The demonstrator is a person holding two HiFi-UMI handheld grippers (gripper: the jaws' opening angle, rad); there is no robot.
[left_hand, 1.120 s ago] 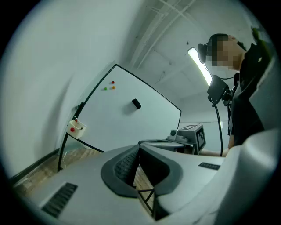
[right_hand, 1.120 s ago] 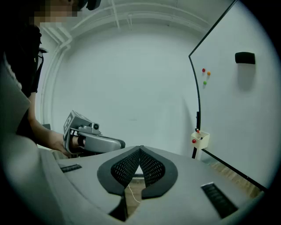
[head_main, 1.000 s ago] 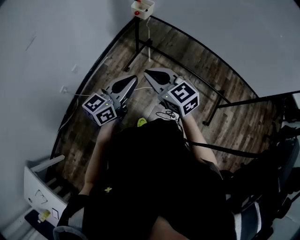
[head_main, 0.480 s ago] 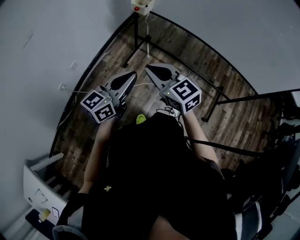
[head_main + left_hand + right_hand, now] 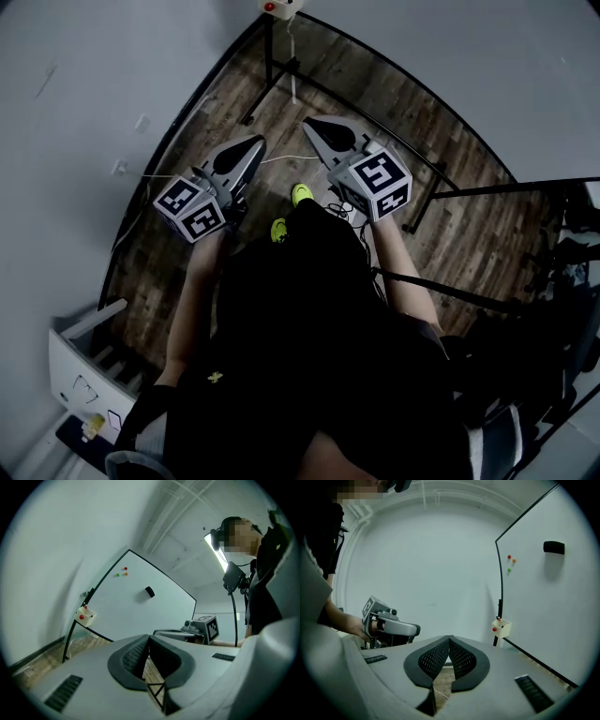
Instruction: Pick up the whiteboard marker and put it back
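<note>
No loose whiteboard marker shows in any view. A small cream box (image 5: 277,7) (image 5: 86,616) (image 5: 502,627) with red-tipped things in it hangs at the lower corner of the whiteboard (image 5: 140,606) (image 5: 553,602). My left gripper (image 5: 251,148) (image 5: 149,637) points level at the board, jaws shut with nothing between them. My right gripper (image 5: 315,126) (image 5: 450,638) is beside it, tilted slightly down, also shut and holding nothing. Each gripper shows in the other's view, the left gripper (image 5: 392,628) and the right gripper (image 5: 180,632).
A black eraser (image 5: 149,591) (image 5: 553,547) and coloured magnets (image 5: 123,572) (image 5: 510,563) sit on the board. The board's black stand legs (image 5: 270,84) rest on the wood floor. Black rails (image 5: 506,195) run at the right. A white rack (image 5: 84,366) stands at the lower left. Yellow-green shoes (image 5: 302,194) show below.
Both grippers and the person have shifted toward the board; the cream box has slid to the top edge of the head view. A second yellow-green shoe has appeared. Both jaws stay shut.
</note>
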